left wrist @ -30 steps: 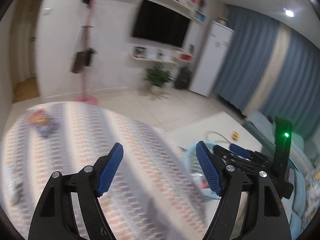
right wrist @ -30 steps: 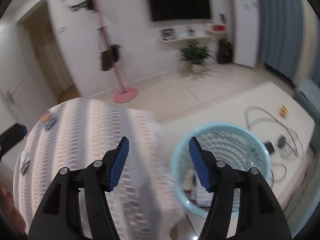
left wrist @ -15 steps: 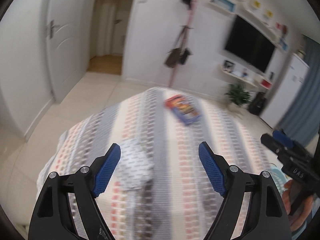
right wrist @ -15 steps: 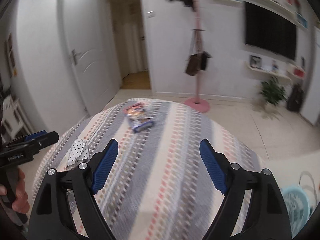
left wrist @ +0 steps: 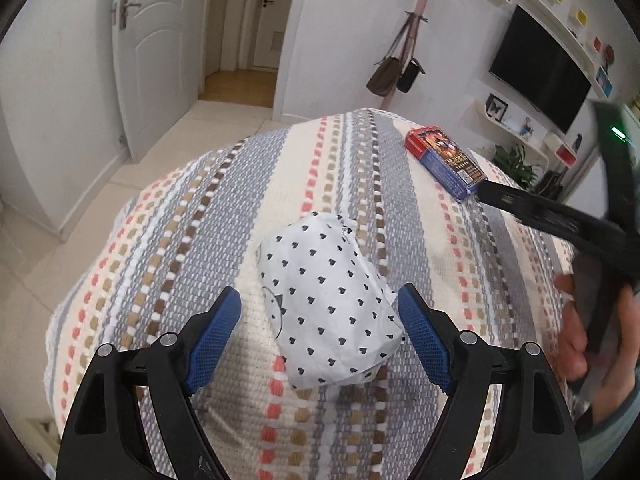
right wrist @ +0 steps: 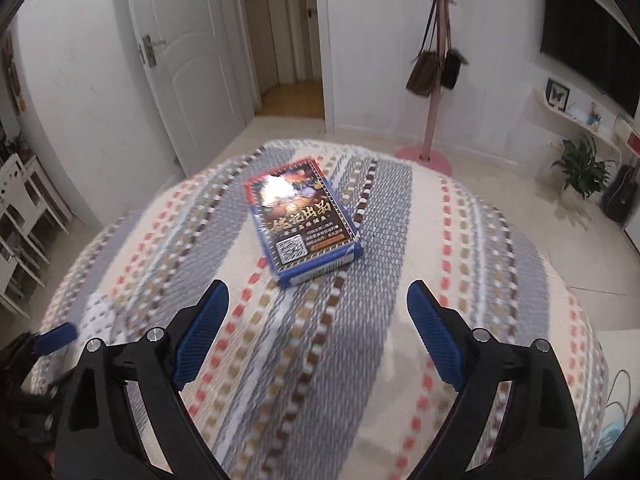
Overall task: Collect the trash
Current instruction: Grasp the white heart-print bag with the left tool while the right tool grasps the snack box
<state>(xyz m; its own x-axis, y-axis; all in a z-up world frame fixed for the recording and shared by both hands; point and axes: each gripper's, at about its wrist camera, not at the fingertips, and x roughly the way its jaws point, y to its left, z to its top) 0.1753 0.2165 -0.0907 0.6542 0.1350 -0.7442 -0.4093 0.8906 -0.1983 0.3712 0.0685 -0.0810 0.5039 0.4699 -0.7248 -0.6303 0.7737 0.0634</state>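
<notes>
A crumpled white paper bag with small black hearts [left wrist: 328, 304] lies on the striped tablecloth [left wrist: 208, 216]. My left gripper [left wrist: 320, 340] is open, its blue pads on either side of the bag's near end, apart from it. A red and blue box [right wrist: 302, 220] lies flat further along the table; it also shows in the left wrist view [left wrist: 444, 158]. My right gripper [right wrist: 316, 340] is open and empty, a short way before the box. The right gripper's fingers [left wrist: 560, 216] show at the right of the left wrist view.
A pale blue basket's rim [right wrist: 612, 440] shows at the lower right, off the table. A pink coat stand with bags [right wrist: 434, 60] stands behind the table. White doors [right wrist: 184, 48] and a hallway are at the back. A plant [right wrist: 584, 168] stands at the right.
Both grippers have swung left from the blue basket to the table. The left has closed in on the heart-print bag, the right on the red and blue box. Both stay open.
</notes>
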